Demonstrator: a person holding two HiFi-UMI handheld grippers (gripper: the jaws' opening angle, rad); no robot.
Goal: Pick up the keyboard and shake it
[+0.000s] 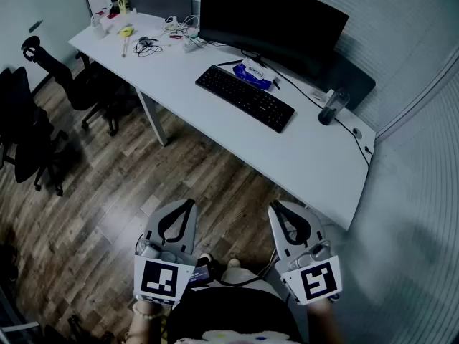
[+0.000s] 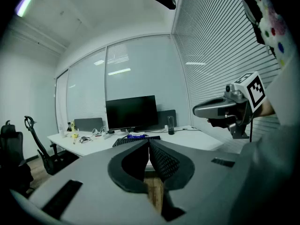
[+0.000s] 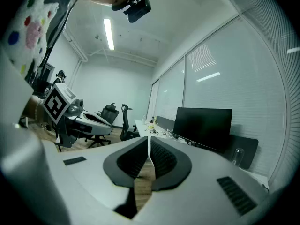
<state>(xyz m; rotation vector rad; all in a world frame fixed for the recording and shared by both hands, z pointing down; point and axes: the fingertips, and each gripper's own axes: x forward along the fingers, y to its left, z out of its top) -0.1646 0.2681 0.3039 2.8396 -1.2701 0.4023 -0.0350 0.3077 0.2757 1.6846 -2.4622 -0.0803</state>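
We held the left gripper point(image 1: 188, 203) and the right gripper point(image 1: 275, 206) side by side over the wooden floor point(image 1: 107, 192), each with jaws pressed together on nothing. The keyboard point(image 1: 244, 97) lay on the white desk point(image 1: 301, 160) before the monitor point(image 1: 272, 21), well apart from both

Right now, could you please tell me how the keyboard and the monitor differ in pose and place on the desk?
The keyboard lies flat on the desk; the monitor stands upright. The keyboard sits nearer the desk's front edge; the monitor stands behind it, by the wall. The keyboard is a thin slab of keys; the monitor is a wider, dark screen. Both are black and on the same white desk.
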